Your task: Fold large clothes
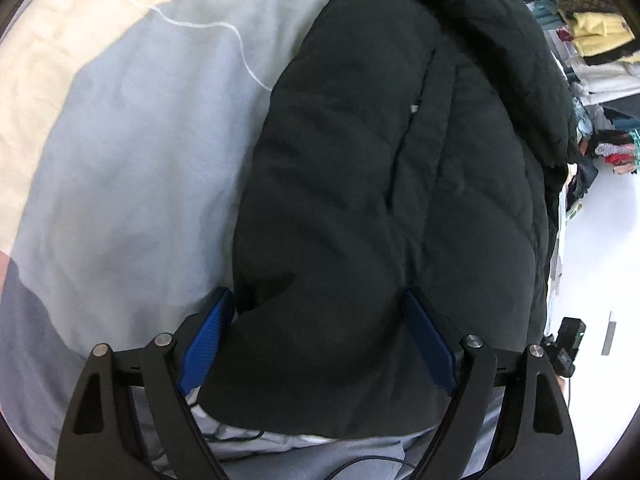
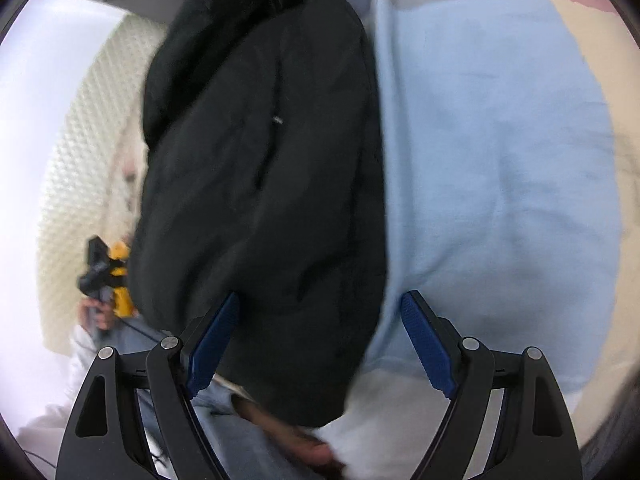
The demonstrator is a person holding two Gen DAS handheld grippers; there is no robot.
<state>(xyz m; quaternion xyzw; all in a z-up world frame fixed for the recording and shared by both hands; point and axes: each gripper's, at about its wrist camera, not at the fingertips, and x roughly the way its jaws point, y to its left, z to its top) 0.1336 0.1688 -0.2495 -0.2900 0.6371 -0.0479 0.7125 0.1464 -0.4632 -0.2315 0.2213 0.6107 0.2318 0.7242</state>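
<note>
The jacket [image 1: 392, 184] lies on the bedspread [image 1: 132, 152].

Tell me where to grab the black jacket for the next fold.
Probably the near hem of the jacket, coming from above. It lies lengthwise on the bedding, and its rounded lower edge sits between the open left claw. The right claw straddles its right edge.

The black jacket [image 1: 392, 208] fills the middle of the left wrist view from 12 to 6 o'clock, its bulk lying between the left gripper [image 1: 320, 300]'s wide-apart blue pads. Bare bedspread [image 1: 132, 168] lies free from 7 to 11 o'clock. At 2 to 3 o'clock, piled clothes [image 1: 596, 52] crowd the far edge; open white floor [image 1: 600, 240] lies at 4.
</note>
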